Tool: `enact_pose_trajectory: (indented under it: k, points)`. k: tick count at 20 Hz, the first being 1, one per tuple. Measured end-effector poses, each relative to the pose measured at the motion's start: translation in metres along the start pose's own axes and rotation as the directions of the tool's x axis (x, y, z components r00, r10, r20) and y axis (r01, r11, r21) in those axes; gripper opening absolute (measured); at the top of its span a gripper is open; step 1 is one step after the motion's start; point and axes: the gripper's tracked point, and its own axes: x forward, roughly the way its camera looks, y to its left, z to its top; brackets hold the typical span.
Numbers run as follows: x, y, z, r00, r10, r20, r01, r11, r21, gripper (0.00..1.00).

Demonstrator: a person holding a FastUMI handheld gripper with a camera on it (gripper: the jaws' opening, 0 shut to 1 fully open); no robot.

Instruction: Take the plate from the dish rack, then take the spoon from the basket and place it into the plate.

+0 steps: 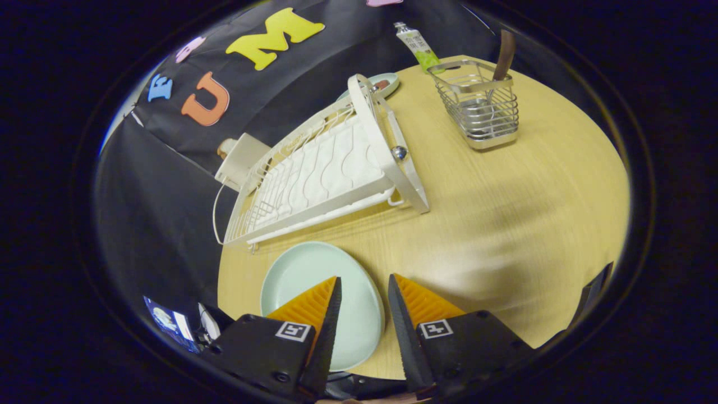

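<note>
**One step done, the spoon step left**

One plate (314,280) lies flat on the wooden surface (505,235), just in front of the dish rack (325,174), so the first part of the task looks finished: the rack's slots stand bare. The hand-held gripper (363,300) hovers over the plate's near edge with its fingers parted to a moderate gap and nothing between them; one finger overlaps the plate, the other sits over bare surface beside it.

What remains, by this reading, is the whole spoon step. The wire basket (479,109) stands well beyond the rack's far end and off to the side, and a brown handle (505,53) pokes up out of it, most likely the spoon.

The bowl of that utensil is lost behind the basket's wires. A second small dish (387,83) behind the rack is mostly hidden by the rack's frame. A tube (418,45) lies beyond the basket, its label too small to make out.
</note>
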Motion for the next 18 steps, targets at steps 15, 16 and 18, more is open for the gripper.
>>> enact_pose_trajectory:
  k: [15,16,18]
  points:
    - [-0.128,-0.104,0.147,0.632,-0.188,0.751,0.468,0.866,-0.177,0.99]
    - [-0.125,-0.108,0.155,0.629,-0.186,0.755,0.463,0.869,-0.172,1.0]
    - [-0.116,-0.124,0.176,0.62,-0.198,0.759,0.464,0.873,-0.151,1.0]
